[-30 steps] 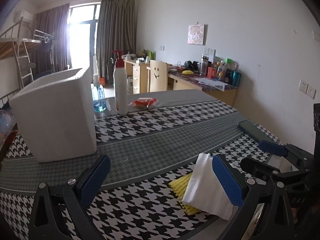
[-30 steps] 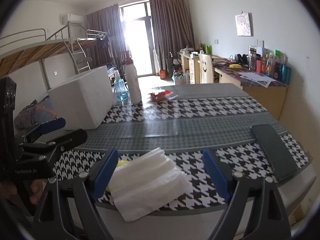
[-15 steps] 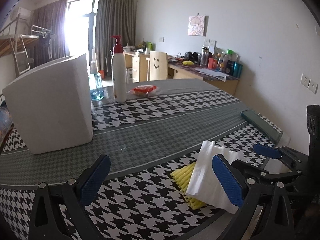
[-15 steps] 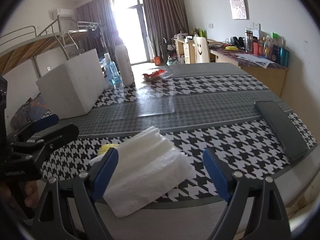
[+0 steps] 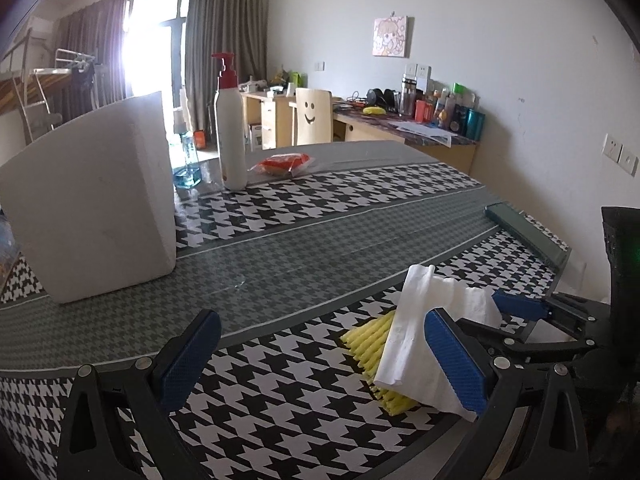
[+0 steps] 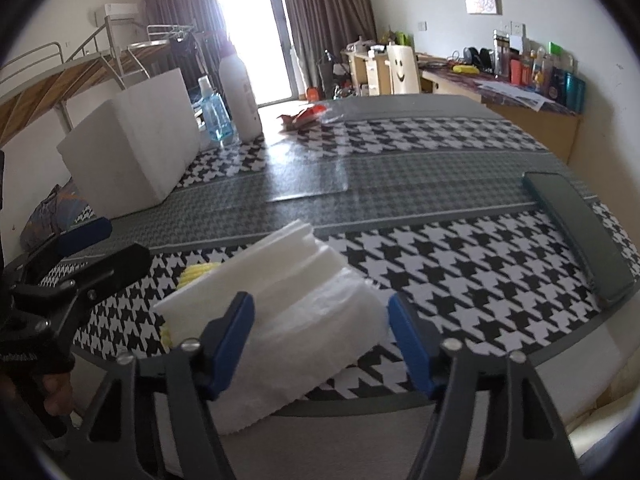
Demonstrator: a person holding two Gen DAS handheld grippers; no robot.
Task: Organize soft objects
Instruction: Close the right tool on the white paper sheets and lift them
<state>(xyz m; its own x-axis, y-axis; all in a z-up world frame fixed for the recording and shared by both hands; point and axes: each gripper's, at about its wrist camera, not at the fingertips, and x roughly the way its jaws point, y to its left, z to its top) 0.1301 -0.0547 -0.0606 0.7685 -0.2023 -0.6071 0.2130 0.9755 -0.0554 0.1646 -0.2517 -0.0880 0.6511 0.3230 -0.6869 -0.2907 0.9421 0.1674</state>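
On the checkered desk (image 6: 460,248) we find the tissues (image 6: 304,312) atop a yellow cloth (image 5: 370,344) at the near edge. Right claw (image 6: 320,344) closing around them, not yet gripping; left claw (image 5: 320,364) open, empty. Risk: tissues crumple or slide off the edge.

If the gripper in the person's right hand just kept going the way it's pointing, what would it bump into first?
Most likely the white folded tissue stack. It already lies between the closing jaws of the right gripper, which do not seem to press it yet. Beyond it comes the houndstooth tablecloth. Depth is hard to judge here.
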